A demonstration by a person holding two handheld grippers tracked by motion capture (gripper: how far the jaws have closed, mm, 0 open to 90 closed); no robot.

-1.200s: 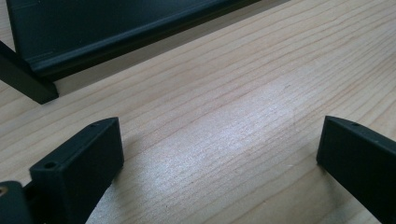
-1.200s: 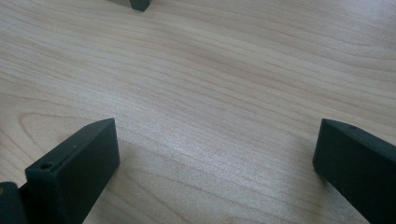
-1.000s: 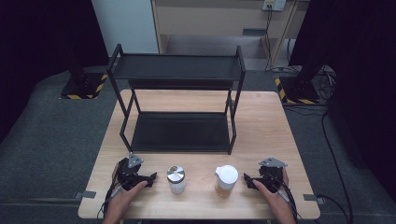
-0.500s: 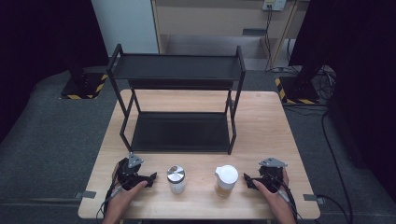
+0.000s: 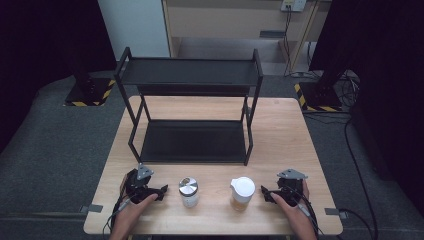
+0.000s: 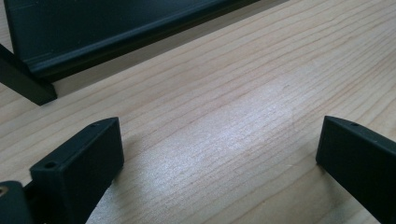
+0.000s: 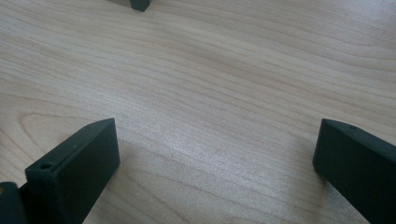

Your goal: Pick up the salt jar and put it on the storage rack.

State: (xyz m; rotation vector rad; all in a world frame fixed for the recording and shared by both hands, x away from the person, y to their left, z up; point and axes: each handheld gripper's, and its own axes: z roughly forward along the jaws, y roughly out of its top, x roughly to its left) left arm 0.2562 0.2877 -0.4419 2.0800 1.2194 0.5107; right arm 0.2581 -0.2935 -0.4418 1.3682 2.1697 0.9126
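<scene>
Nothing has moved since the earlier frames: both claws and both containers sit where they were. The left claw rests low on the table at the lower left of the high view, its jaws spread wide with nothing between them; its own view shows bare, pale wood grain in the gap. The right claw lies at the lower right, likewise wide open and empty. Each points inward toward the middle of the frame. Just right of the left claw stands a small clear jar with a shiny metal lid, upright, its long axis vertical; the left hand is plainly the nearer one to it. Just left of the right claw stands a cup with a white lid and amber contents, also upright and nearer the right hand. The two containers stand apart, side by side. Beyond them, toward the upper middle of the frame, a black metal two-tier rack takes up the far half of the table, both flat shelves bare; its lower edge and a leg show at the upper left of the left gripper view.
</scene>
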